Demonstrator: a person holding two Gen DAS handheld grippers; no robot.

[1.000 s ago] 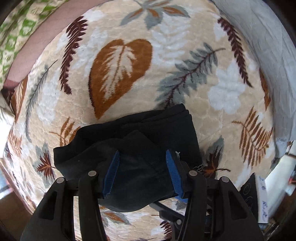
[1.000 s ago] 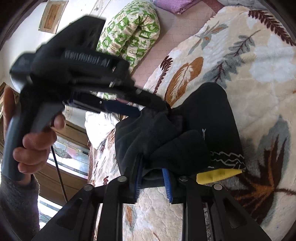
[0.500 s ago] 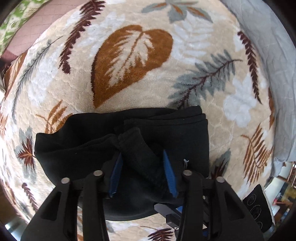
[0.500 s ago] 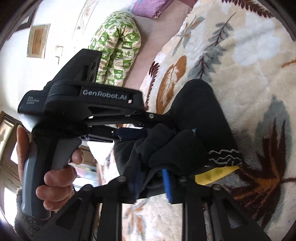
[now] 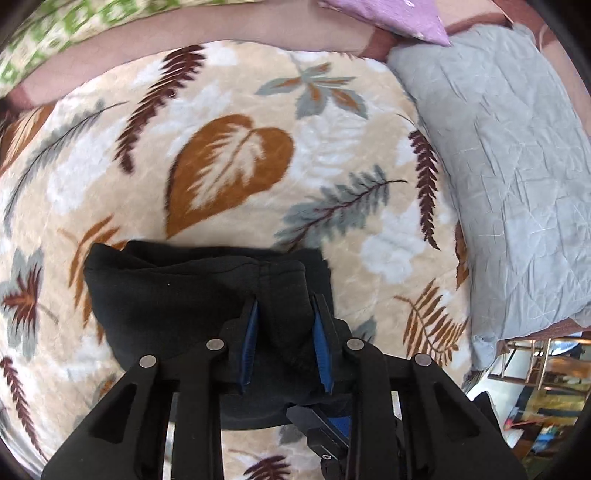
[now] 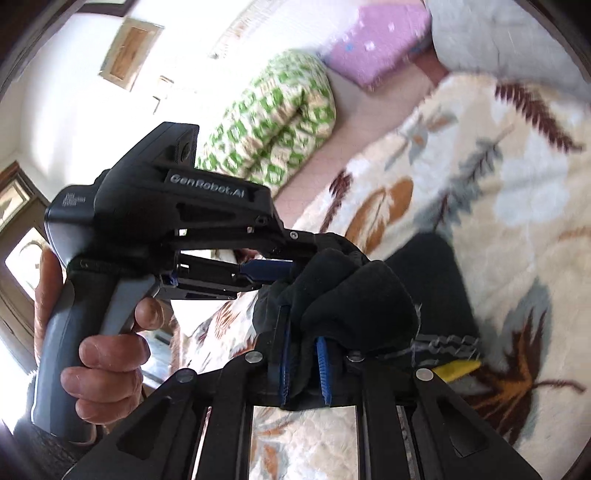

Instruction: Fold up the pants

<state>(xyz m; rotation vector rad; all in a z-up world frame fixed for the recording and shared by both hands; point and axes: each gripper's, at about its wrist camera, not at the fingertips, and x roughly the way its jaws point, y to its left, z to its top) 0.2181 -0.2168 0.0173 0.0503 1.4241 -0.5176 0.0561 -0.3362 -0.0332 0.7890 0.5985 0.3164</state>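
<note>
Black pants [image 5: 177, 295] lie folded on a leaf-patterned blanket [image 5: 332, 122]. My left gripper [image 5: 284, 306] points steeply down, its jaws closing, and its blue pads pinch a raised fold of the black cloth. My right gripper [image 6: 301, 332] is closing too, with a bunched ridge of the pants [image 6: 424, 277] squeezed between its pads. In the right wrist view the left gripper [image 6: 291, 264] comes in from the left, held by a person's hand [image 6: 103, 362], with its tips buried in the same bunch. A yellow tag [image 6: 456, 369] sticks out by the patterned waistband.
A grey quilt [image 5: 509, 166] lies along the blanket's right side. A purple pillow [image 5: 388, 18] and a green patterned bolster [image 6: 273, 118] sit at the far end of the bed. Cluttered furniture shows past the bed's lower right corner [image 5: 535, 369].
Both pairs of jaws have narrowed onto the black cloth. Both grippers have lifted the gathered fold a little. The left view has swung to show the grey quilt and pillows.
</note>
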